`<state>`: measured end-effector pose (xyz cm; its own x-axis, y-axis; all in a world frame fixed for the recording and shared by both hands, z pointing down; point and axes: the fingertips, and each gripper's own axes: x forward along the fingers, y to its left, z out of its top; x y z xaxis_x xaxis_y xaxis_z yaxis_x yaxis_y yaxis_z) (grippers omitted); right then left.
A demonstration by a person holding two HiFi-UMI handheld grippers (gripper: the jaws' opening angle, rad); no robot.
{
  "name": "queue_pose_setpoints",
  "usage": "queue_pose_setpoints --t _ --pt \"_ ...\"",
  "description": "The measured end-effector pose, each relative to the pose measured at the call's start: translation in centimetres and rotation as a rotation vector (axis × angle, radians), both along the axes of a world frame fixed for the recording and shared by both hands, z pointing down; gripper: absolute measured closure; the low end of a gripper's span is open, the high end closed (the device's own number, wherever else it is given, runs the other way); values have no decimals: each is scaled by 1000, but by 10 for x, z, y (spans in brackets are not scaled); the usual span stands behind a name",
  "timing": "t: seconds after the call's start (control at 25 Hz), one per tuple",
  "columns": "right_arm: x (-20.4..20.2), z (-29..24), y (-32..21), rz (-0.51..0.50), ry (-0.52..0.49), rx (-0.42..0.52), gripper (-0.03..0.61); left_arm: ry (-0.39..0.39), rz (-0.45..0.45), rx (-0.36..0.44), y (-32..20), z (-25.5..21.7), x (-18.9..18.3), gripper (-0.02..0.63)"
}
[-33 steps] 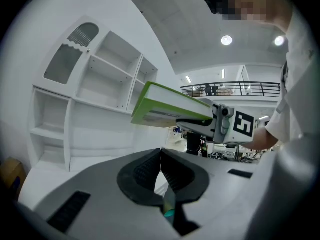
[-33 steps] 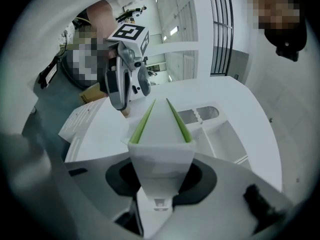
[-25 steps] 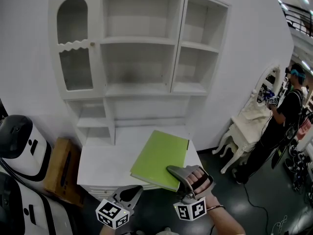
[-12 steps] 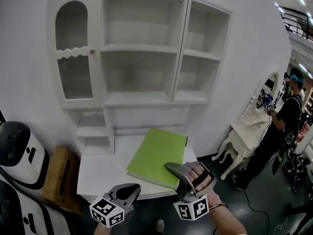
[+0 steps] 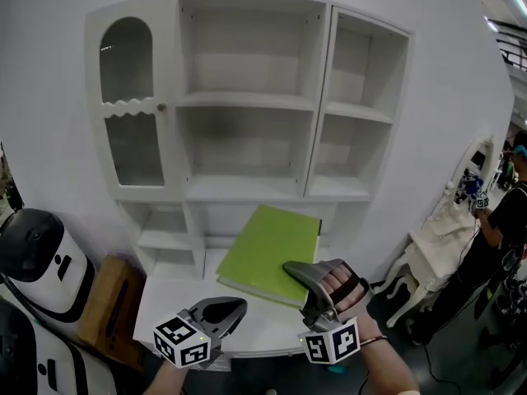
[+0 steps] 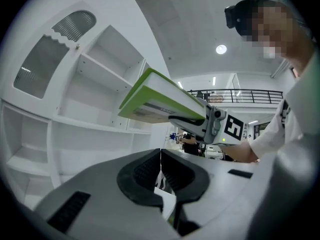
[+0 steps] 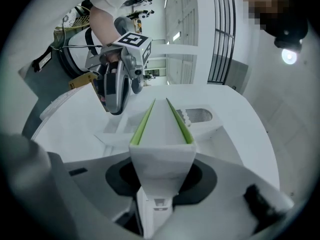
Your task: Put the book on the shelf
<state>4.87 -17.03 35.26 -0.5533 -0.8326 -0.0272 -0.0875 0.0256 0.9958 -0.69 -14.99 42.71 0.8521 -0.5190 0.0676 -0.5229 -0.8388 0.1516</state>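
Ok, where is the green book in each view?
Head view: green book at centre, held by the right gripper.
Left gripper view: green book upper middle.
Right gripper view: green book centre, edge-on between the jaws.
Shared landmark: white shelf unit.

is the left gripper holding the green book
No, the left gripper has its jaws shut on nothing, while the book is clamped in the right gripper.

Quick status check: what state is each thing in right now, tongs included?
green book: closed, clamped at one edge, lifted and tilted.
right tongs: shut on the green book.
left tongs: shut, empty.
cabinet door: closed.
shelf unit: no book on it yet.
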Motion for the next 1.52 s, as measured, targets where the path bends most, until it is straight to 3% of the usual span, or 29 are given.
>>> queue_pose_setpoints --t 0.16,0.36,0.64,1.0,1.52 --pt "14 -23 -30 -22 2 24 436 43 10 -5 -29 -21 18 603" --pt "32 -46 -56 -52 0 47 436 7 -2 15 -56 -33 40 603" --pt "43 -86 -79 -104 2 91 436 40 -11 16 -86 -56 57 603" --pt "26 -116 -96 -144 11 107 436 25 -19 25 -108 -67 50 603" --pt "-4 -181 -129 -104 -15 178 436 26 -14 51 -134 -81 15 603"
